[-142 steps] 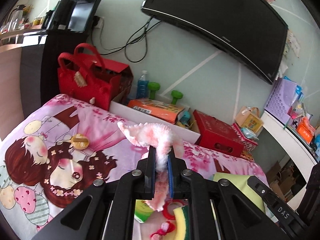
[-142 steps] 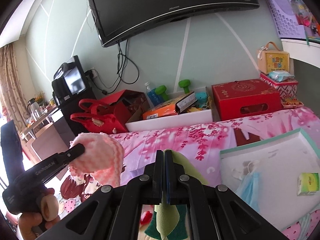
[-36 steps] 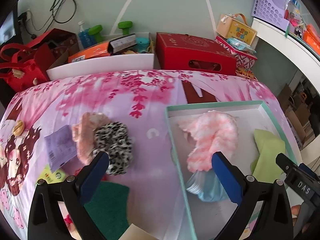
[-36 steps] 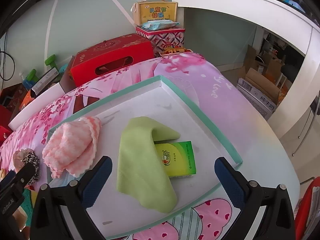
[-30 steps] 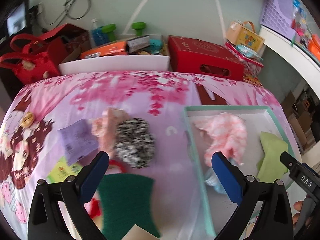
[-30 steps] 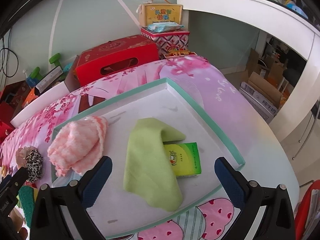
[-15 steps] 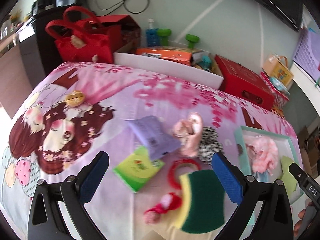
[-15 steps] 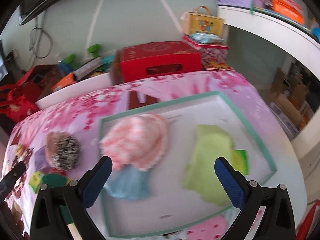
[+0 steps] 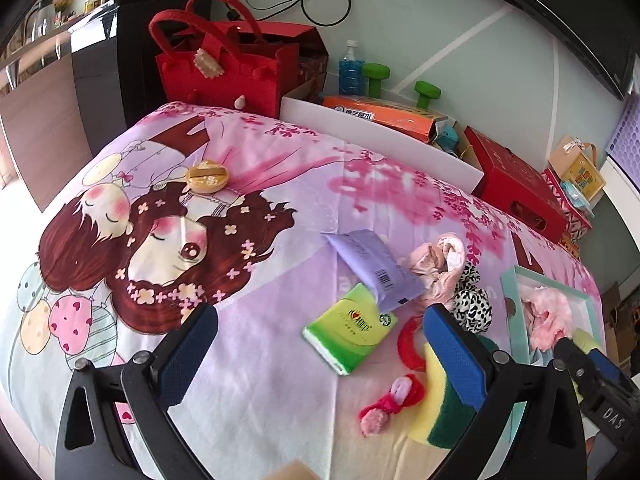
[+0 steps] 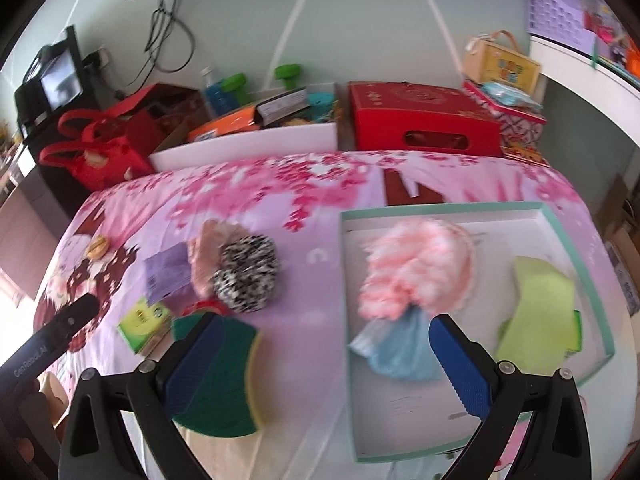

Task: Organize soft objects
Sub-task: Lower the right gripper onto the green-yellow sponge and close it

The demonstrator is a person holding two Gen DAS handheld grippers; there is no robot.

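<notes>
My left gripper (image 9: 320,360) is open and empty above the bed, over a green tissue pack (image 9: 350,328). My right gripper (image 10: 324,364) is open and empty over the left rim of the teal-edged white tray (image 10: 346,280). In the tray lie a pink fluffy cloth (image 10: 416,268), a blue face mask (image 10: 400,352) and a green cloth (image 10: 540,312). On the bed lie a leopard scrunchie (image 10: 246,276), a pink scrunchie (image 9: 440,272), a yellow-green sponge (image 9: 440,412), a red ring (image 9: 408,344), a pink-red hair tie (image 9: 392,400) and a purple packet (image 9: 374,266).
A cartoon bedsheet (image 9: 200,208) covers the bed. A powder puff (image 9: 206,176) lies far left. Behind the bed stand a red bag (image 9: 218,68), a white box (image 9: 380,136) with an orange package, and a red box (image 9: 516,188). A white shelf (image 10: 592,80) is at the right.
Both grippers let go of the pink cloth and green cloth into the tray and opened. Both then swung left, the left one toward the items on the bed.
</notes>
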